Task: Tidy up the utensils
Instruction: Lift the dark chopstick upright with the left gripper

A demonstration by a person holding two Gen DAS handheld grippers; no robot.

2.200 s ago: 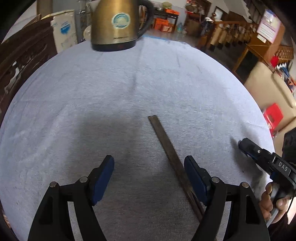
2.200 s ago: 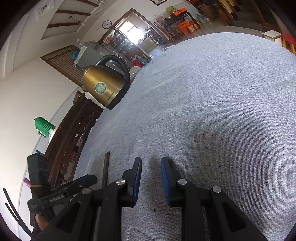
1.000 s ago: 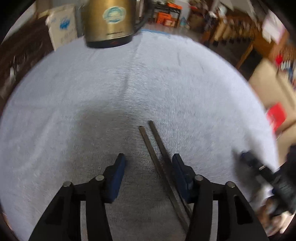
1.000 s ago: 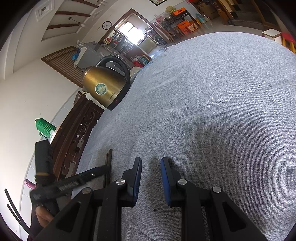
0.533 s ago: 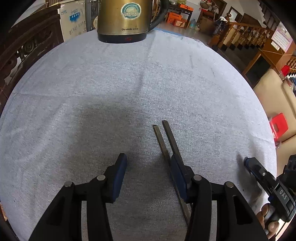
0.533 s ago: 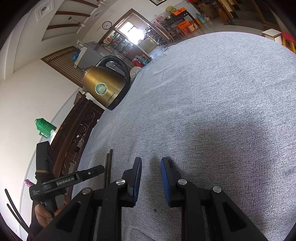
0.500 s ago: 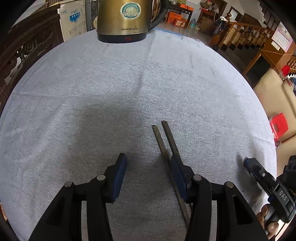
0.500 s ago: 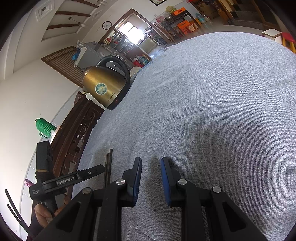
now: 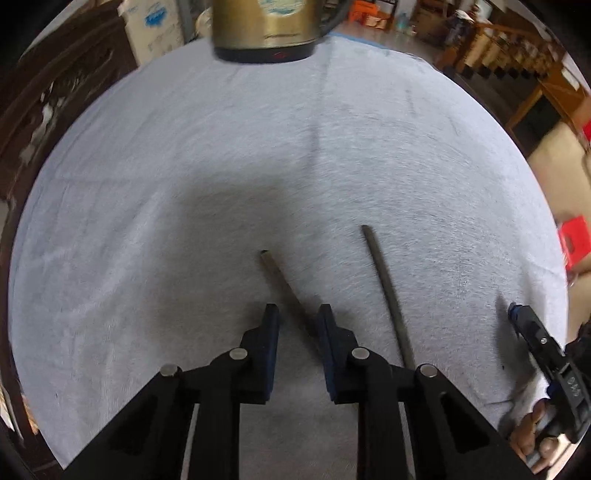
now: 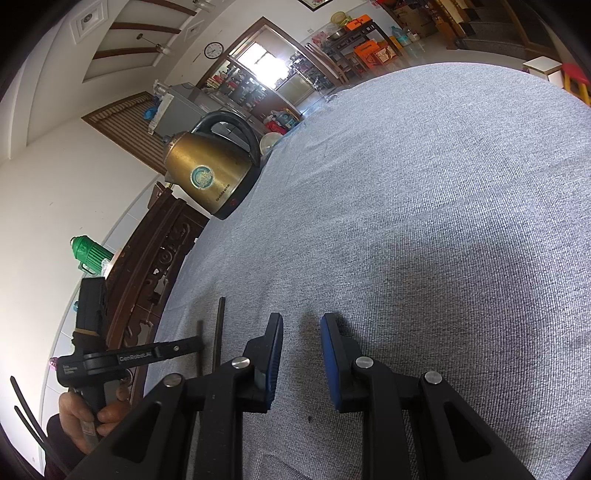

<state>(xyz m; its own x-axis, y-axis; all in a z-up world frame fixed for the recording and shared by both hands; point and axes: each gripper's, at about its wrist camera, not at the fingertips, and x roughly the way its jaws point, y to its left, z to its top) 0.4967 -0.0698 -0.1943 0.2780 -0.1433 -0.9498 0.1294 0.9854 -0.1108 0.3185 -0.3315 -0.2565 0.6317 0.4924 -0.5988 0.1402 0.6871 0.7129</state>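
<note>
the left gripper [image 9: 298, 319] is sitting with its blue-padded fingers [image 9: 271, 328] narrowed around a thin dark stick [image 9: 286, 288]. the stick is passing between the pads and close against the right one, though whether they are actually pinching it cannot be told. its long axis is running away from the gripper, its far end pointing ahead and slightly left, toward the kettle [image 9: 264, 27]. a second stick [image 9: 386, 291] is lying flat on the cloth just right of the left gripper, outside its fingers, roughly parallel to the first and pointing the same way, the two clearly apart.

the right gripper [image 10: 301, 352] is hovering low over the cloth with its fingers [image 10: 275, 350] standing at a narrow gap with only bare cloth between them. in its view both sticks are lying off to its left, beyond the other gripper's black body.

the surface is a round table [image 9: 184, 166] covered with a pale grey, towel-like cloth. a brass-coloured electric kettle with a black base and handle is standing at the far edge. beyond the table, carved dark wooden furniture [image 10: 155, 251] is lining the left side, with a green flask [image 10: 88, 253] on it. a wall clock [image 10: 213, 49] is hanging above a bright doorway, and shelves with orange boxes are filling the back of the room.
</note>
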